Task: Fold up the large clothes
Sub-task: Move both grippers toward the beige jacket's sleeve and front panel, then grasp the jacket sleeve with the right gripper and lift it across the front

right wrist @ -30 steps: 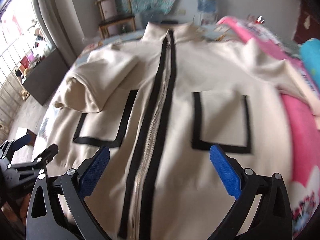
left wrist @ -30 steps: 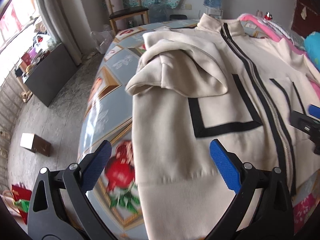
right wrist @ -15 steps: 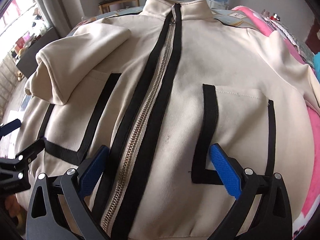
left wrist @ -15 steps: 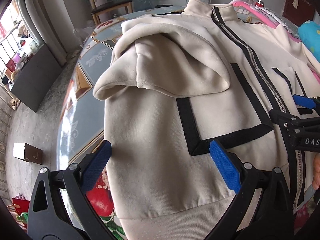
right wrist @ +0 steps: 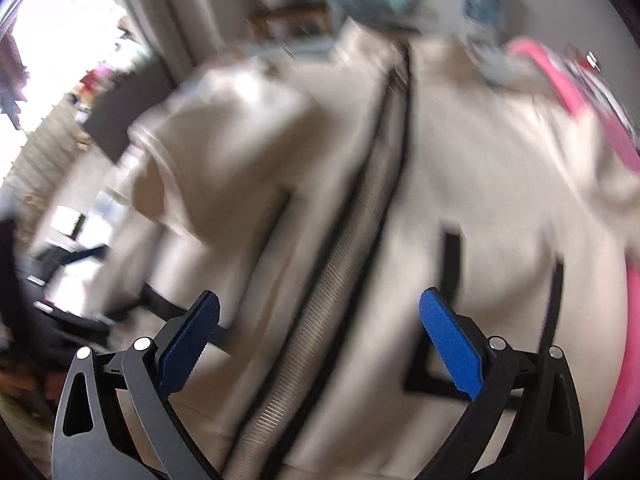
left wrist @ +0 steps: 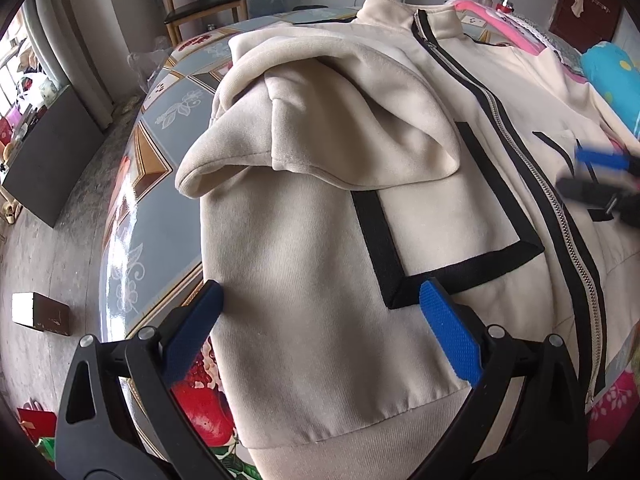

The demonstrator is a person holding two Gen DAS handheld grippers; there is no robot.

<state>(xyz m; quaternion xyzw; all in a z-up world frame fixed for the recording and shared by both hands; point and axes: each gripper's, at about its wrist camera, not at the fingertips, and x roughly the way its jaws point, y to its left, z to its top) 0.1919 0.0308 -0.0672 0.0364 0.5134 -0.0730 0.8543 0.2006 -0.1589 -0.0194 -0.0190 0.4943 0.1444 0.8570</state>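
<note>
A cream zip-up jacket [left wrist: 320, 272] with black trim and a metal zipper [left wrist: 516, 148] lies front-up on the table. Its left sleeve [left wrist: 340, 120] is folded in over the chest, above a black-edged pocket. My left gripper [left wrist: 320, 320] stands open over the jacket's lower left part, near the hem, with nothing between its blue pads. The right wrist view is blurred; there my right gripper [right wrist: 320, 324] is open above the zipper [right wrist: 332, 280] near the hem. The right gripper [left wrist: 600, 176] also shows, blurred, at the right edge of the left wrist view.
The table [left wrist: 156, 184] has a patterned blue and red cover and ends at the left above a grey floor. A small box [left wrist: 40, 314] lies on the floor. A wooden chair [left wrist: 204, 4] stands behind. Pink cloth [right wrist: 560, 92] and a turquoise item [left wrist: 612, 80] lie at the right.
My left gripper has moved closer over the jacket's lower left side. My right gripper has pulled back and is swinging fast, blurring its view. Both stayed open.
</note>
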